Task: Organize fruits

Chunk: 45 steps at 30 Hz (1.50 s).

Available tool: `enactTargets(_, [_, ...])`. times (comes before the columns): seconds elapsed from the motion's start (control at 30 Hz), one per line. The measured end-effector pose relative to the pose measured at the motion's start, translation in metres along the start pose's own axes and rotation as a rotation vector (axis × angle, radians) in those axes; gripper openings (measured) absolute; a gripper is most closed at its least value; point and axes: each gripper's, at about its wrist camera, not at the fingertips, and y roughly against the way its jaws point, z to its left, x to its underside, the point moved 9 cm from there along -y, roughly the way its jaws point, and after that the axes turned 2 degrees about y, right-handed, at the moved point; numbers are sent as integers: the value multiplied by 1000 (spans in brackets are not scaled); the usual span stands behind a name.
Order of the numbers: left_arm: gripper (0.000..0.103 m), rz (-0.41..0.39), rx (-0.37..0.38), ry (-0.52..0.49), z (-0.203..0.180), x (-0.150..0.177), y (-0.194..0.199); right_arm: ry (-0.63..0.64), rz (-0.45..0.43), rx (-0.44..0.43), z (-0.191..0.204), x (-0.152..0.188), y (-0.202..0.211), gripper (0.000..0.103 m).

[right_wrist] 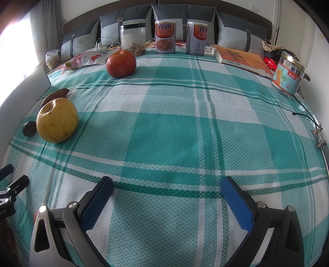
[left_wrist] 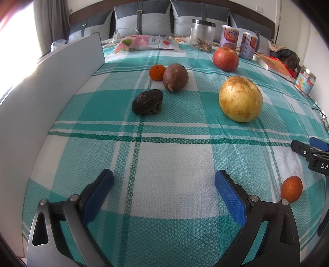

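Note:
On the teal checked cloth lie a yellow apple, a red apple, a brown passion fruit, a small orange behind it, a shrivelled dark fruit and a small orange fruit near the front right. My left gripper is open over bare cloth, well short of the fruits. In the right wrist view the yellow apple, red apple and dark fruit sit to the left. My right gripper is open and holds nothing.
A white board walls the left edge. At the back stand a clear jar, two cans, a snack bag, a book, a tin and grey pillows. A cable and clip lie at the right.

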Motion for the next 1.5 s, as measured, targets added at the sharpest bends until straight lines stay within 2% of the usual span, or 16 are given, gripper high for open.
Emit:
enactTargets(0.47, [99, 1, 4, 2, 0, 0, 0, 0, 0, 0, 0, 0, 0, 103])
enactTargets(0.6, [99, 62, 76, -35, -1, 5, 5, 0, 0, 0, 0, 0, 0, 103])
enactTargets(0.73, [98, 91, 172, 7, 5, 3, 16, 0, 0, 0, 0, 0, 0, 103])
enactTargets(0.8, [98, 66, 156, 13, 11, -12, 16, 0, 0, 0, 0, 0, 0, 103])
enactTargets(0.87, [97, 53, 106, -12, 16, -31, 9, 0, 0, 0, 0, 0, 0, 103])
enactTargets(1.0, [97, 80, 37, -27, 27, -65, -21, 0, 0, 0, 0, 0, 0, 103])
enactTargets(1.07, [96, 77, 32, -22, 30, -75, -31, 0, 0, 0, 0, 0, 0, 103])
enactTargets(1.1, [95, 75, 39, -23, 29, -78, -35, 0, 0, 0, 0, 0, 0, 103])
enactTargets(1.17, [61, 89, 56, -48, 23, -76, -44, 0, 0, 0, 0, 0, 0, 103])
enactTargets(1.2, [36, 107, 76, -63, 20, -73, -47, 0, 0, 1, 0, 0, 0, 103])
enactTargets(1.23, [35, 84, 68, -73, 22, -75, -43, -1, 2, 1, 0, 0, 0, 103])
enactTargets(1.3, [35, 79, 99, -54, 24, -72, -33, 6, 45, -16, 1, -2, -1, 102])
enactTargets(1.33, [35, 69, 113, -37, 26, -71, -28, -5, 66, -38, 3, -4, 2, 97])
enactTargets(1.43, [35, 54, 128, 1, 37, -62, -6, 18, -8, -252, 47, -28, 32, 95])
enactTargets(1.5, [35, 65, 141, 42, 45, -56, 9, 86, -12, -333, 87, -42, 41, 95])
